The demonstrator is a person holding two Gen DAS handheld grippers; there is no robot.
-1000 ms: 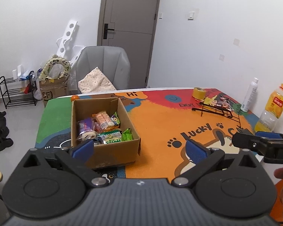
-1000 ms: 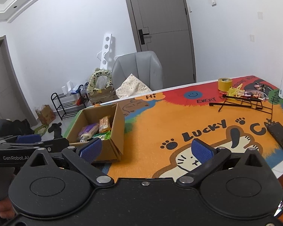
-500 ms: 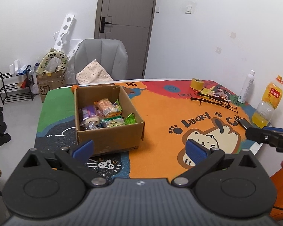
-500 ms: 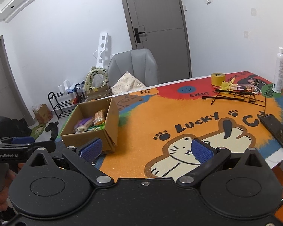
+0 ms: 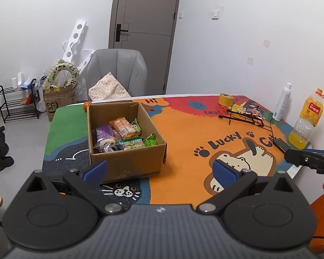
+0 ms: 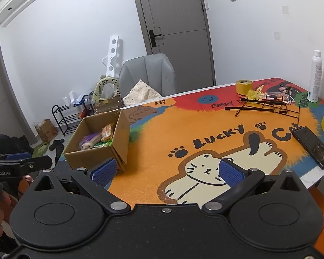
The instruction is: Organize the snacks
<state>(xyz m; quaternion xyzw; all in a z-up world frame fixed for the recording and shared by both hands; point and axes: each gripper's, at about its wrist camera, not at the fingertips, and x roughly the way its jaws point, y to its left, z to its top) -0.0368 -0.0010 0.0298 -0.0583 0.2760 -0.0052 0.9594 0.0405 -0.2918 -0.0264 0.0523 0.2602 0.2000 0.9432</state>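
Note:
An open cardboard box (image 5: 127, 159) (image 6: 118, 138) stands on the left part of the cartoon-printed table mat (image 5: 183, 133). Inside lie several wrapped snacks (image 5: 121, 136) (image 6: 99, 137): purple, orange and green packets. My left gripper (image 5: 161, 171) hangs open near the table's front edge, just in front of the box, holding nothing. My right gripper (image 6: 166, 171) is open too, above the cat drawing to the right of the box, with nothing between its fingers. Each gripper shows at the edge of the other's view.
A black wire rack (image 5: 246, 116) with small packets, a yellow tape roll (image 5: 225, 99), a white spray bottle (image 5: 281, 101), an orange juice bottle (image 5: 306, 120) and a black phone (image 6: 313, 143) sit at the right. A grey chair (image 5: 116, 73) stands behind the table.
Both grippers have pulled back and risen from the table; the box and mat look farther away. Both stay open and empty.

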